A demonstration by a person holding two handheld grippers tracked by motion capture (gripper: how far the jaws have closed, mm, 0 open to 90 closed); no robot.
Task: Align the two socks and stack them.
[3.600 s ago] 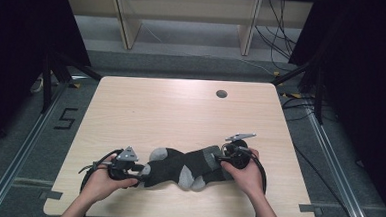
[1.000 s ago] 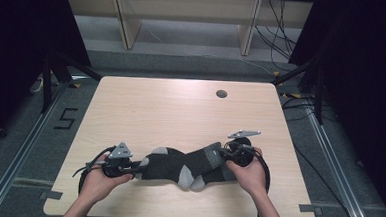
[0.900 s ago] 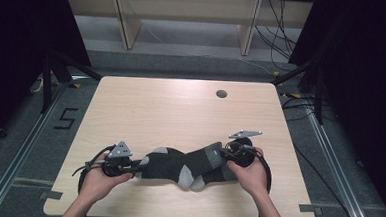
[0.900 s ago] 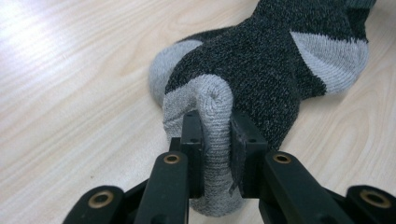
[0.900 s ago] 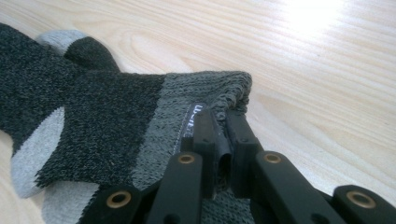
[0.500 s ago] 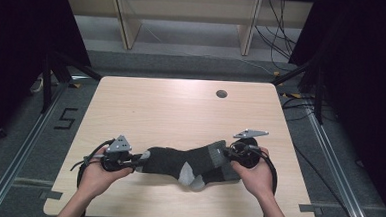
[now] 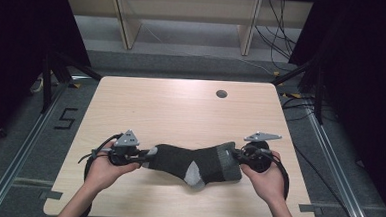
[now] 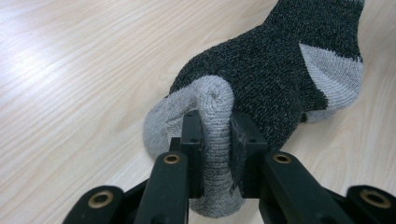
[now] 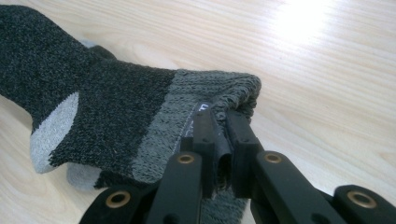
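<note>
While both grippers are clamped on the sock [image 7: 190,161], the work in hand looks like stretching it flat along the near edge of the table [image 7: 181,103], and doing that well means pulling evenly. The left gripper [image 7: 141,155] pinches the light grey toe, a fold of knit bunched between its jaws in the left gripper view; the right gripper [image 7: 238,155] bites the ribbed grey cuff, its jaws nearly together on the thin edge. The sock hangs between them, toe to the left and cuff to the right, with the grey heel [image 7: 193,172] sagging toward the person; whether the middle touches the wood I cannot tell. To finish cleanly, I judge the hands should draw apart in one line, at equal height, only until the slack at the heel goes, since a harder tug could slip the cuff from its shallow hold. Then both ends should come down together so the sock lands straight, without a twist, before either grip lets go. As for writing, a large dark mark like the figure 5 [image 7: 65,118] sits on the floor left of the table, and a small white mark shows by the right jaws on the cuff, too small to read.
</note>
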